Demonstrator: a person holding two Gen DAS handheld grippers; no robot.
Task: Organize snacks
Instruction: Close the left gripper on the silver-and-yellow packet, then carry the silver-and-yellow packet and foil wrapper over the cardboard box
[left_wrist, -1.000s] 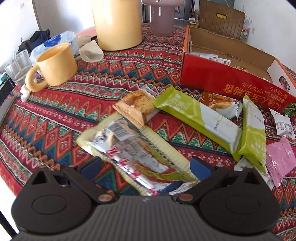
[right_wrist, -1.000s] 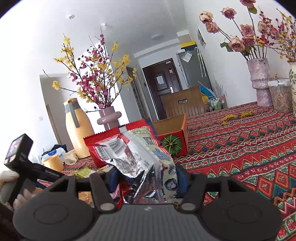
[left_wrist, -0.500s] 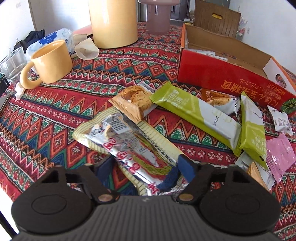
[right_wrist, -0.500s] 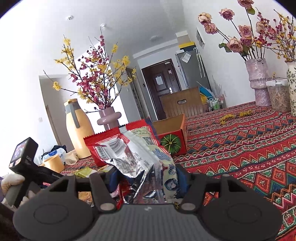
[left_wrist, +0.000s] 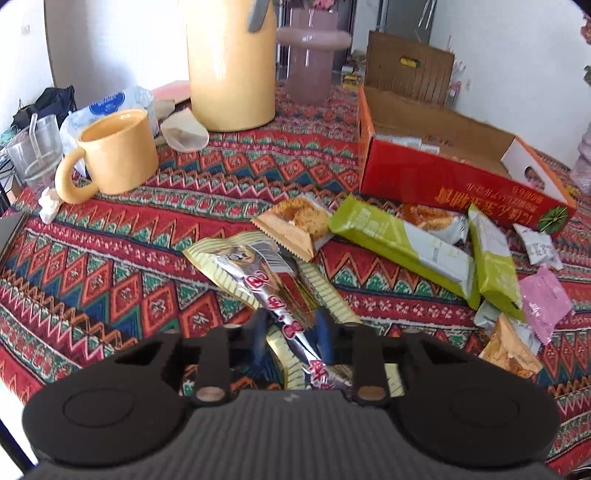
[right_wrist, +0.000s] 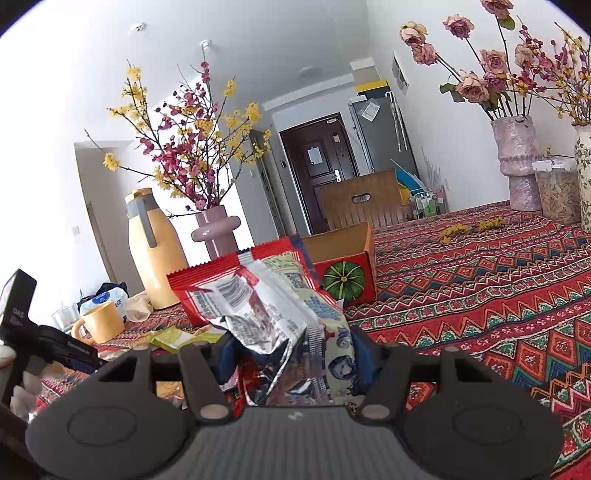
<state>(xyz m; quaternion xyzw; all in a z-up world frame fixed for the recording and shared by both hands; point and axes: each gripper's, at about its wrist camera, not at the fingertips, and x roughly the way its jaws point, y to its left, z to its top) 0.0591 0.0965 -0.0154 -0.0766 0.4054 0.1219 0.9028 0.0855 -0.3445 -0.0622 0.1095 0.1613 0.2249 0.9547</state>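
Left tool is closing around a silver snack packet on the table; right tool grips a bundle of packets.

Home, living/dining area. Surface with patterned woven cloth, yellow mug, thermos jug, vases of dried flowers, dark front door, grey fridge behind, wooden chair, snack packets scattered.

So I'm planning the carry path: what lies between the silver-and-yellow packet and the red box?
In the left wrist view, a biscuit packet and a green wrapper lie between the silver-and-yellow packet and red box.
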